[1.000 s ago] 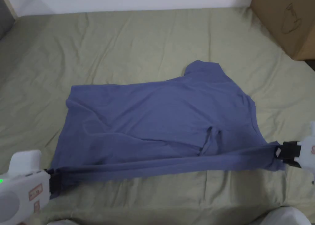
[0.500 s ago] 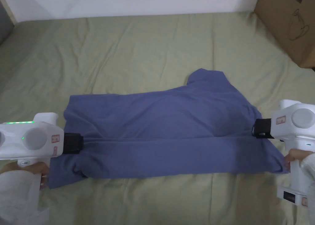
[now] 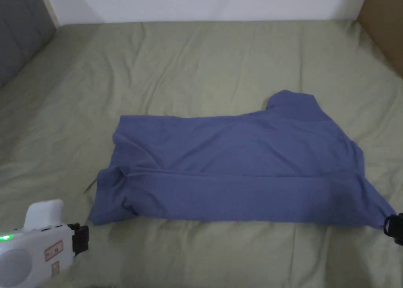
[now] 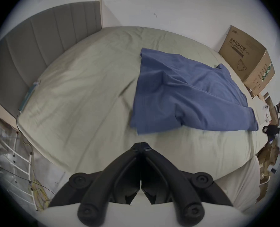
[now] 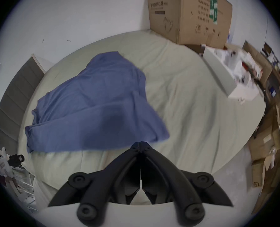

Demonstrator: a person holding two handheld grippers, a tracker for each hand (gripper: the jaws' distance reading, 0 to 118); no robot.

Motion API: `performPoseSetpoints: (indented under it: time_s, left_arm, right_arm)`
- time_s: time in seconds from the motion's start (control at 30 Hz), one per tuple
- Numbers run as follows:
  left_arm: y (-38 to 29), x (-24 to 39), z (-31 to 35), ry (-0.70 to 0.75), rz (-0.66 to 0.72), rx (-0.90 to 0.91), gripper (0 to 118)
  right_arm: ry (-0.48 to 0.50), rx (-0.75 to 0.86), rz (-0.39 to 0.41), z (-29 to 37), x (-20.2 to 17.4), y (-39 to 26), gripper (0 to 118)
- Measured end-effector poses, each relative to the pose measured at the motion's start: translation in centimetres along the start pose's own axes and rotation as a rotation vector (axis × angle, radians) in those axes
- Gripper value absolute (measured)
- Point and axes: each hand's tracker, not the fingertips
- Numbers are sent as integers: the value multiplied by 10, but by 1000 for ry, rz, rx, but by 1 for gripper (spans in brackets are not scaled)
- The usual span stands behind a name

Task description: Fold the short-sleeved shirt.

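The blue short-sleeved shirt (image 3: 240, 166) lies flat on the green bed sheet (image 3: 204, 64), its near long side folded over onto the body. The left gripper (image 4: 140, 143) sits off the shirt's near left corner, jaws together and empty. The right gripper (image 5: 140, 143) sits at the near right corner, jaws together, gripping nothing. The gripper views add a cardboard box (image 5: 190, 14) at the bed's far right corner and a grey headboard (image 4: 42, 39) along its left edge.
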Motion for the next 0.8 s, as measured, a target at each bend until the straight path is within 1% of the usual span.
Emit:
performPoseSetpoints:
  time_s: [0.03, 0.07, 0.1, 0.13, 0.17, 0.2, 0.23, 0.27, 0.3, 0.33, 0.37, 0.4, 0.47, 0.5, 0.53, 0.57, 0.6, 0.63, 0.67, 0.7, 0.77, 0.8]
  left_arm:
    - [0, 0, -1, -12, 9, 5, 2]
    - [3, -7, -11, -20, 16, 13, 14]
    - [7, -7, -14, -20, 22, 21, 38]
    - [13, -5, -19, -19, 23, 21, 67]
    - [20, -4, -26, -19, 27, 19, 76]
    - [26, -2, -33, -23, 32, 18, 76]
    - [31, -2, -43, -21, 33, 17, 91]
    - [36, -3, -53, -18, 35, 16, 91]
    - [40, -3, -65, -4, 36, 0, 86]
    - [42, -6, -78, 22, 39, -36, 84]
    - [42, -6, -89, 17, 33, -57, 78]
    - [40, -6, -98, 41, 30, -79, 69]
    - [35, 3, -97, 73, 17, -34, 64]
    - [37, 7, -95, 99, -29, -30, 57]
    - [39, 11, -91, 119, -75, -25, 37]
    - [43, 12, -89, 130, -102, -11, 16]
    - [44, 9, -83, 95, -77, -7, 7]
    - [49, 10, -83, 90, -65, -17, 7]
    - [51, 11, -84, 74, -77, -35, 7]
    - [52, 12, -84, 70, -92, -29, 7]
    - [55, 12, -82, 75, -111, -30, 7]
    - [56, 12, -81, 72, -112, -33, 7]
  right_arm:
    - [-19, -6, 27, -2, -1, -5, 0]
    - [-29, -3, 44, -3, -3, -9, 0]
    - [-37, 1, 49, -4, -3, -12, 0]
    - [-33, -5, 48, -4, -4, -12, 0]
    - [-13, -8, 36, -4, -3, -12, 0]
    - [4, -6, 24, -3, -4, -12, 0]
    - [5, -3, 27, -3, -5, -12, 0]
    - [4, 0, 35, -2, -7, -10, 0]
    - [-4, 6, 43, -1, -9, -10, 0]
    - [-6, 10, 47, -2, -9, -9, 0]
    - [-3, 9, 48, -2, -8, -8, 0]
    - [-1, 9, 45, -2, -7, -7, 0]
    - [2, 3, 37, -7, -7, -7, 0]
    - [-3, -1, 34, -10, -8, -7, 0]
    - [-5, -2, 29, -12, -6, -5, 0]
    - [3, -8, 26, -15, -5, -4, 6]
    - [8, -15, 24, -18, -5, 1, 21]
    - [9, -20, 20, -21, -3, 5, 48]
    - [11, -23, 16, -24, -1, 10, 64]
    - [16, -16, 8, -27, 1, 14, 69]
    - [24, 12, -8, -41, 7, 23, 69]
    - [10, 1, -20, -50, 10, 28, 69]
